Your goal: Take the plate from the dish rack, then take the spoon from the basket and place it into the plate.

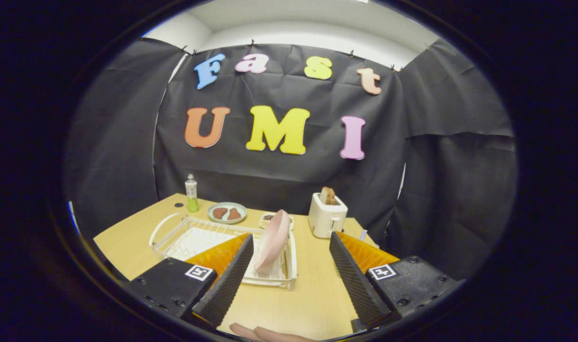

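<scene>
Plate [273, 240] racked; gripper [289, 242] wide open.

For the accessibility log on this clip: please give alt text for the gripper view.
The open gripper hovers over a wooden table, its fingers short of a pink plate standing on edge in a clear dish rack. Beyond are a white toaster, a green bottle and a small dish of food.
</scene>
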